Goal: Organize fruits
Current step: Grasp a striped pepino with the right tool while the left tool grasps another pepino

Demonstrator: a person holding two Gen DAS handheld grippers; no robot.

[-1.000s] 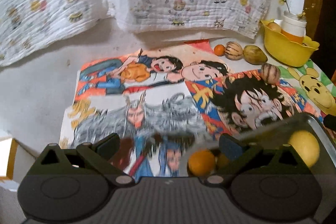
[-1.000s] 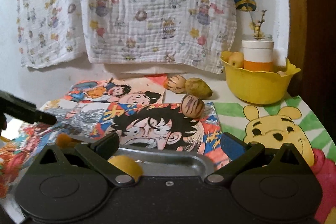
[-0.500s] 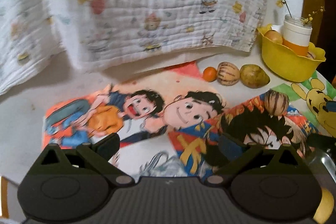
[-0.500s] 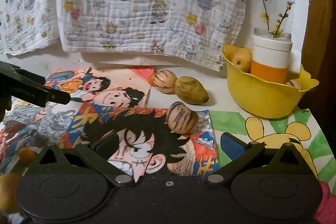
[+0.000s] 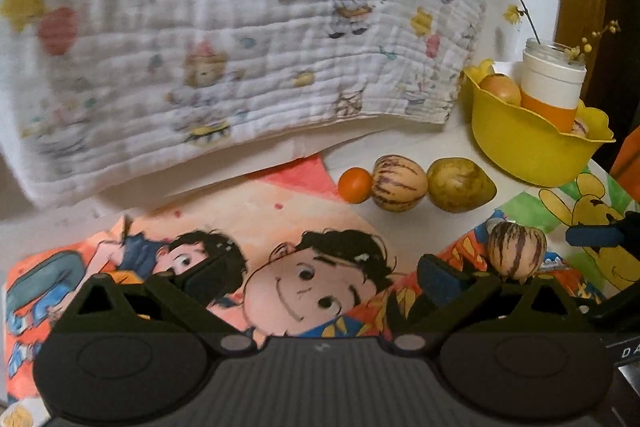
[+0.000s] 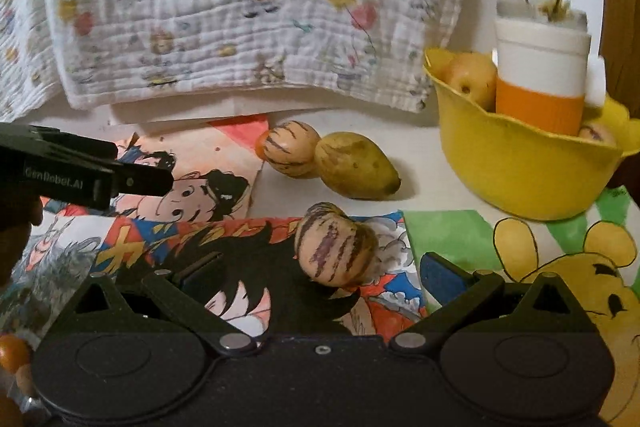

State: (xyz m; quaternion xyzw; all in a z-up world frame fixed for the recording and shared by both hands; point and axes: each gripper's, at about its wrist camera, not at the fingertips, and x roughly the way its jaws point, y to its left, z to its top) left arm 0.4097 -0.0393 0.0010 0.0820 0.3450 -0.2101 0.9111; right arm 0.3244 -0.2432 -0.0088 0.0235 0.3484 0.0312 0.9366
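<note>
A striped pepino melon (image 6: 335, 243) lies on the cartoon mat just ahead of my open right gripper (image 6: 324, 275), between its two fingers' lines, untouched. Behind it sit a second striped melon (image 6: 291, 148), a yellow-green mango (image 6: 356, 165) and a small orange (image 5: 355, 184) in a row. My left gripper (image 5: 320, 275) is open and empty over the mat; the near striped melon (image 5: 517, 251) sits beside its right finger. A yellow bowl (image 6: 516, 167) at the right back holds a pear (image 6: 471, 79) and a white-and-orange jar (image 6: 541, 83).
A printed muslin cloth (image 5: 240, 39) hangs along the wall behind the table. A Pooh-bear drawing (image 6: 568, 267) covers the right side. The left gripper's body (image 6: 80, 171) reaches in from the left in the right wrist view. Small oranges (image 6: 14, 353) show at the lower left.
Both grippers have moved forward, away from the metal tray with oranges, toward the fruit at the back. The near striped melon is now close to the right gripper's fingers.
</note>
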